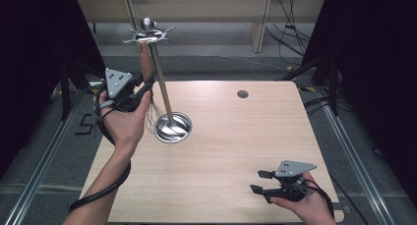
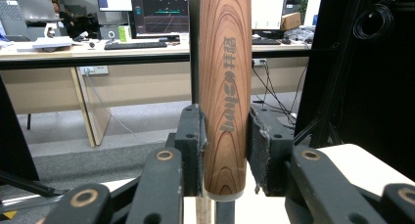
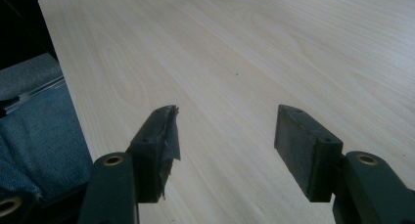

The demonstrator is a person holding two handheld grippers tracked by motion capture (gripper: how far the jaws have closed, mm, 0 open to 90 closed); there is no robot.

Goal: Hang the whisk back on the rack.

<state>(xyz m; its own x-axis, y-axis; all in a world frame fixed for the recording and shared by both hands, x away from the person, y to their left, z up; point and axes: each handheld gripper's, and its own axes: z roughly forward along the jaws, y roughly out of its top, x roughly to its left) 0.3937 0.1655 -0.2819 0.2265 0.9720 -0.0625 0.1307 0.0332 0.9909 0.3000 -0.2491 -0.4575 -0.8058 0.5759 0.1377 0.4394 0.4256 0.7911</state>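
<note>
Upright, whisk (image 1: pixel 147 75) handle up, wires down, in left hand-held gripper (image 1: pixel 142 90).

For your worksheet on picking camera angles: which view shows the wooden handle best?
The left gripper view: the handle stands upright between the left tool jaws, its grain and printed lettering sharp. The high view shows it small, beside the stand's pole. The right gripper view shows table.

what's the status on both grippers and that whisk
Left gripper shut on whisk handle, held upright beside the rack's pole. Right gripper open, idle over the table. Rack's hooks close above the handle.
</note>
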